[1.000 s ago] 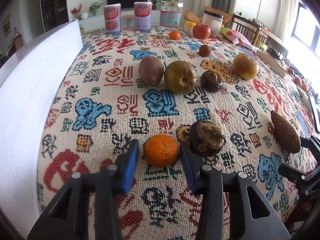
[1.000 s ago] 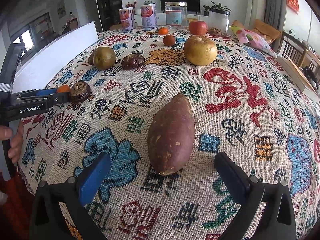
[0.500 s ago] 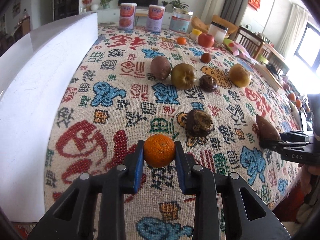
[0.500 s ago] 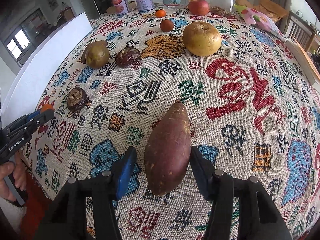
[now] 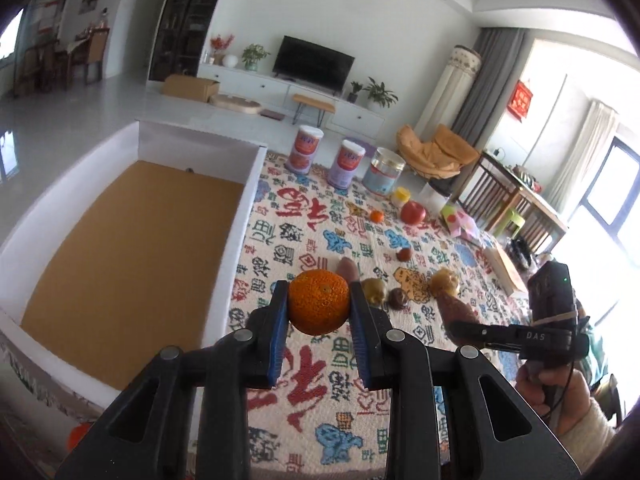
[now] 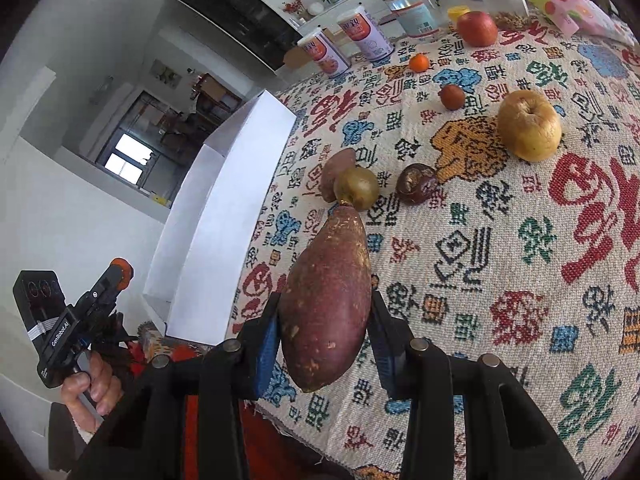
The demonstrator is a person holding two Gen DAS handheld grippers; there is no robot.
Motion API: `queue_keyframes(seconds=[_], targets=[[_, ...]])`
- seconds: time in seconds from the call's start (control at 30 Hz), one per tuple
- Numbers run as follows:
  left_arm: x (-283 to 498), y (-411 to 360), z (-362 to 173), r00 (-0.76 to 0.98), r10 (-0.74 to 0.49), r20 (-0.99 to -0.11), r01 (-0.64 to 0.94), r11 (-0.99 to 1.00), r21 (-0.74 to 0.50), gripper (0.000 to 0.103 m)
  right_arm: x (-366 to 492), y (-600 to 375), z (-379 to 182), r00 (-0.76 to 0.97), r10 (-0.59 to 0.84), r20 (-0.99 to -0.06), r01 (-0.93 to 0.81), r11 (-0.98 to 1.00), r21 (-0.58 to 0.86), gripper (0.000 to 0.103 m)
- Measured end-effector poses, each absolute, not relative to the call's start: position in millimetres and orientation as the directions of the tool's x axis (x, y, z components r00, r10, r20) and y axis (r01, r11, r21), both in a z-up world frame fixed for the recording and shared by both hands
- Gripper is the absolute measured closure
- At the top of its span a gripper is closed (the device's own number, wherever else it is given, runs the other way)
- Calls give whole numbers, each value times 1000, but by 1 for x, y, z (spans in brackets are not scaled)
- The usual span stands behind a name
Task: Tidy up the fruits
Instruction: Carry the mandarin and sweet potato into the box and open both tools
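Observation:
My left gripper [image 5: 319,302] is shut on an orange mandarin [image 5: 319,307], held in the air above the patterned tablecloth [image 5: 304,364], just right of the white box [image 5: 240,240]. My right gripper [image 6: 325,314] is shut on a long purple-brown sweet potato [image 6: 326,300], lifted off the cloth near the table's front edge. In the left wrist view the sweet potato [image 5: 454,310] shows at the right, in the other gripper. In the right wrist view the mandarin [image 6: 122,271] shows far left, beside the box wall [image 6: 224,184].
On the cloth lie a yellow apple [image 6: 528,124], a green-brown fruit [image 6: 356,188], a dark wrinkled fruit [image 6: 416,184], a second sweet potato [image 6: 336,166], a small red-brown fruit [image 6: 452,96], a small orange [image 6: 419,63] and a red apple [image 6: 477,28]. Cans [image 6: 362,38] stand at the back.
Both grippers closed on their fruit and rose. The left one lifted the mandarin up beside the box, whose brown floor now shows. The right one lifted the sweet potato and tilted.

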State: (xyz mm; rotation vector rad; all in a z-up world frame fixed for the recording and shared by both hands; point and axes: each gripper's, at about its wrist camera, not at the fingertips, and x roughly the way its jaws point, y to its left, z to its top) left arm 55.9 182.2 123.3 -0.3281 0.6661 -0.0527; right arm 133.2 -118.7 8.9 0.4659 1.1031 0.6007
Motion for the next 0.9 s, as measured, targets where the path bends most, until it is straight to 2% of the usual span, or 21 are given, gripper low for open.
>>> queue_keyframes(seconds=[0.1,0.23,0.33,0.5,0.57,0.63,0.7,0.77,0.87,0.9], targets=[[68,226,117,767,-31,-641,-173,952,-253,74,149,-48,33,282,738,-612,-303,674,673,62],[81,277,77,679,97,-728,-331,925,-185,74,163,64,57,216,781,-586,-444,613,653,62],[80,297,50,619,140,-773,-397,905,-154,74,162,138,49,168,774,-610,-512,598,617,62],[72,310,34,582,194,-790,-440,892,-105,72,153,206,15,116,714,-690,-544,627,557,62],[70,314,30,569,213,-794,-462,882,-95,61,150,224,6,104,682,-724,-558,643,525,59],[67,316,32,571,225,-790,-481,871,-100,25,151,230,4,128,666,-735,-549,665,507,58],[62,314,38,583,248,-774,-498,861,-99,18,154,223,10,143,694,-706,-547,650,528,53],[62,305,44,606,254,-753,-483,870,-95,18,151,203,26,190,707,-681,-567,645,512,42],[63,280,56,670,272,-690,-437,897,-71,16,139,154,47,315,670,-672,-608,686,399,30],[64,270,60,696,276,-662,-415,908,-58,14,135,134,47,357,649,-672,-611,706,357,23]])
